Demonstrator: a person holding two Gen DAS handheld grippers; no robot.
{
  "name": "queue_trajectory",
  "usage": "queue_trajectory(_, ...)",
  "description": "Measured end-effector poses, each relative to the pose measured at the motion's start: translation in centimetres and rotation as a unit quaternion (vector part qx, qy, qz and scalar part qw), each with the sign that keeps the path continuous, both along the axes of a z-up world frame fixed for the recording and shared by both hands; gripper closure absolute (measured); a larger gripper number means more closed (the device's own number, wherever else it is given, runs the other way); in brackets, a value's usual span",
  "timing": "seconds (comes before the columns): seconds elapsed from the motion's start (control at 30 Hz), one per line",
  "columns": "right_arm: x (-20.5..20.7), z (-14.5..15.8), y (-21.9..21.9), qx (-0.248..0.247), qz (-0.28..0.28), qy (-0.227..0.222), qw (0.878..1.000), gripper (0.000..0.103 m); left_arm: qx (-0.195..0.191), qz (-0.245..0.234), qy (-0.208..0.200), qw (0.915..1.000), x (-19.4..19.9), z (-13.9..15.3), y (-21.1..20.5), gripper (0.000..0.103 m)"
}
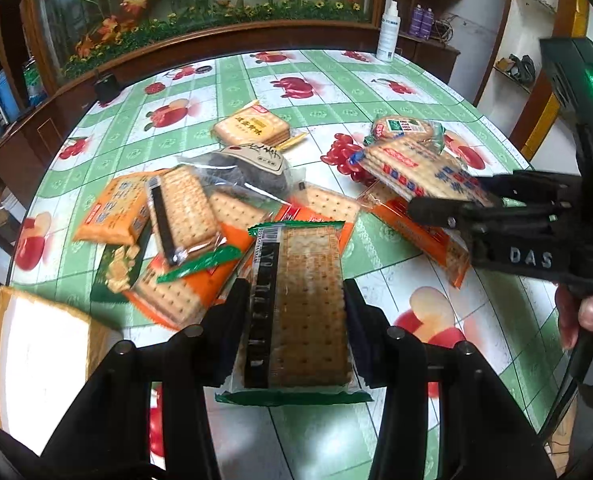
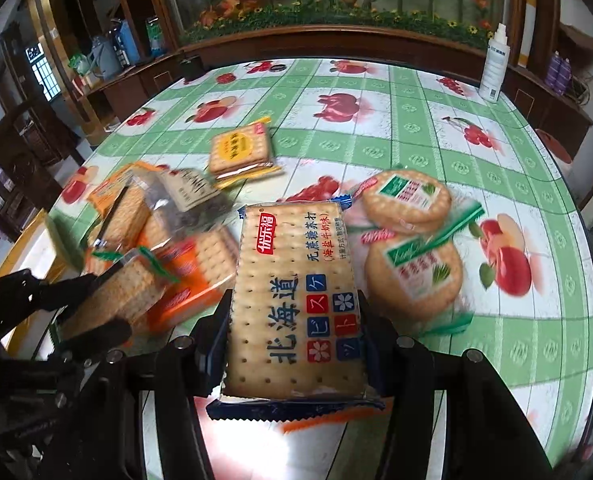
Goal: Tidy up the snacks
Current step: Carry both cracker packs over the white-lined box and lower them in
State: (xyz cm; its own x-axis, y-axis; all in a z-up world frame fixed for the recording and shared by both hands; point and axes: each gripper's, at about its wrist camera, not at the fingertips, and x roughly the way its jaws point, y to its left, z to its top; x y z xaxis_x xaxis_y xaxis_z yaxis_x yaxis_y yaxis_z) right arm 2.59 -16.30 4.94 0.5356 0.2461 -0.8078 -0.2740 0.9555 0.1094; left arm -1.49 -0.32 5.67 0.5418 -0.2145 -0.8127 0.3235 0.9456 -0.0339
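Crackers in both claws: we judge the green-edged clear-wrapped packet (image 1: 296,308) in our clenched left claw (image 1: 296,332) and the blue-edged packet (image 2: 296,312) in the right claw (image 2: 296,344), raised over the bench (image 1: 336,80), light, brittle, slippery, best gripped across long edges.

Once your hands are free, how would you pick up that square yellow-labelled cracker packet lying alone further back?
Come from above and pinch the square yellow-labelled cracker packet across its two straight long sides. It lies flat and apart from the others on the tablecloth, so both edges look open.
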Motion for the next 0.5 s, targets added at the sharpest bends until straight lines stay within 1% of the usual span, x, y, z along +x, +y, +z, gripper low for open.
queue_trajectory(0.27, -2.6, 1.1, 1.6, 0.016, 0.017, -0.015, 1.0, 0.048, -0.011, 0.013, -0.025, 0.9995, -2.8, 2.1, 1.6, 0.055)
queue_trajectory(0.5, -4.2, 2.2, 5.2, 0.022, 0.055, -0.028, 0.998, 0.048, -0.009, 0.054, -0.042, 0.9976, -4.8, 3.7, 5.2, 0.055)
